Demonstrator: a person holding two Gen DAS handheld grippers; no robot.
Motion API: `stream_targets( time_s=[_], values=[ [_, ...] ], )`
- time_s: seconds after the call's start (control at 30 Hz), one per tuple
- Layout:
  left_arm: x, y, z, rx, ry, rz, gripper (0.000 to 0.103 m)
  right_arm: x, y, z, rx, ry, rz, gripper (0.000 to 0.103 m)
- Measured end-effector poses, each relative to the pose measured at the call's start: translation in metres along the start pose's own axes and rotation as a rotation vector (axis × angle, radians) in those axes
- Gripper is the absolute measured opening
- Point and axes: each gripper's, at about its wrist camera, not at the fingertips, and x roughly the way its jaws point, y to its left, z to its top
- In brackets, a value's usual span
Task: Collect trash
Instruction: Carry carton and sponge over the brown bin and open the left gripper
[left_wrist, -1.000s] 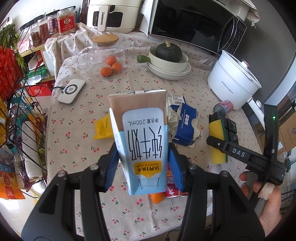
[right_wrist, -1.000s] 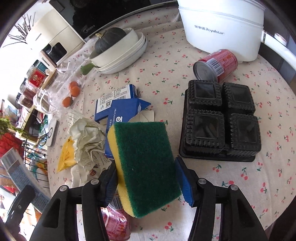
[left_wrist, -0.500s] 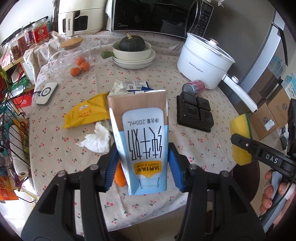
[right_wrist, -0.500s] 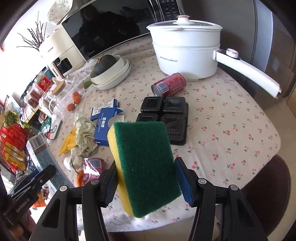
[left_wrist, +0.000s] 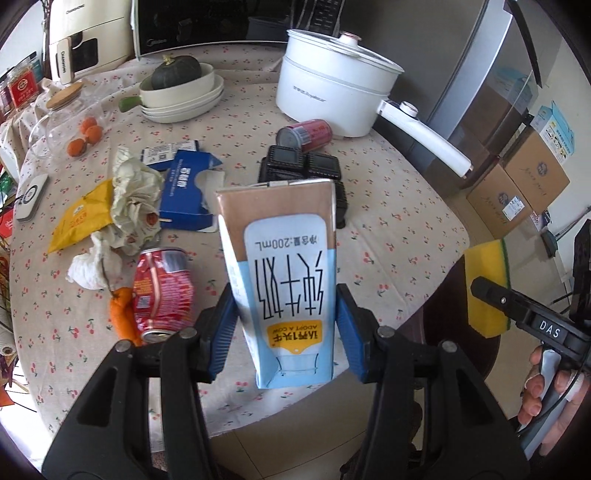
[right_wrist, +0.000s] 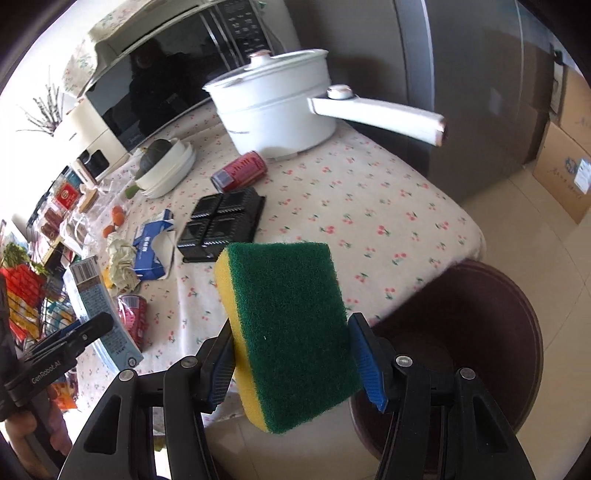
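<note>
Both loaded: ur left gripper (left_wrist: 282, 325) clamps milk carton (left_wrist: 282, 266) upright, right gripper (right_wrist: 291, 358) clamps sponge (right_wrist: 288, 332), right one nearer table (right_wrist: 388, 229) edge

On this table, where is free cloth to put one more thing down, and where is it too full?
Free: the tablecloth from the black plastic tray to the table's edge, in front of the white electric pot. Crowded: around the blue carton box, crumpled paper, yellow packet and crushed red can.
</note>
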Motion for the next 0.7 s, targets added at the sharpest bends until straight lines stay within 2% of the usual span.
stream_targets(
  time_s=[0.03, 0.2, 0.43, 0.7],
  values=[
    [0.003, -0.009, 0.000, 0.010, 0.007, -0.017, 0.053, -0.003, -0.008, -0.001, 0.007, -0.004, 0.007, 0.059],
    [0.020, -0.060, -0.002, 0.081, 0.032, -0.087, 0.053, -0.019, -0.045, -0.011, 0.002, -0.033, -0.075, 0.059],
    [0.049, -0.137, -0.013, 0.206, 0.083, -0.171, 0.053, -0.034, -0.113, -0.026, 0.114, -0.018, -0.106, 0.060],
    [0.072, -0.188, -0.021, 0.282, 0.126, -0.249, 0.054, -0.052, -0.166, -0.046, 0.172, -0.010, -0.154, 0.060]
  ],
)
